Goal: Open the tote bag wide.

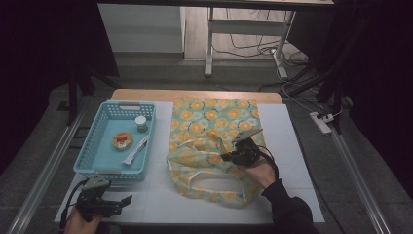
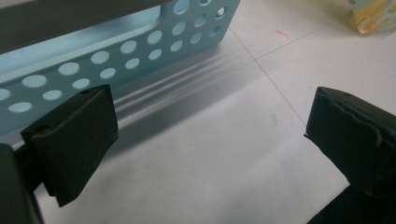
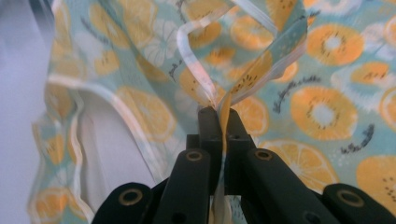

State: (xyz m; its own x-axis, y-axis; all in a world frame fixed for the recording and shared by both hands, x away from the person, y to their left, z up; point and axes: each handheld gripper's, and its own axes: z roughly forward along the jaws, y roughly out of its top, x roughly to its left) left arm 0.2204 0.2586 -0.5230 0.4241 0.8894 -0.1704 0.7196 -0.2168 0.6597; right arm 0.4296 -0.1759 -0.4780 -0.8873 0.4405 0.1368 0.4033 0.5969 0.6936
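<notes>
A cloth bag (image 1: 214, 127) printed with orange citrus slices lies flat on the white mat, its mouth and handle loop (image 1: 214, 195) toward the person. My right gripper (image 1: 224, 156) is shut on the upper layer of the bag's fabric near the mouth and holds that fold a little above the mat. In the right gripper view the jaws (image 3: 223, 119) pinch a fold of the bag (image 3: 322, 107), which drapes away to both sides. My left gripper (image 1: 127, 200) rests low at the mat's front left corner, open, with bare mat between its jaws (image 2: 210, 135).
A light blue perforated basket (image 1: 87, 146) stands at the left, its wall (image 2: 116, 51) just beyond my left gripper. In it are a small white-lidded jar (image 1: 141, 123), a round yellow-lidded tub (image 1: 122, 140) and a white sachet (image 1: 136, 150). A corner of the bag (image 2: 373, 14) shows far right.
</notes>
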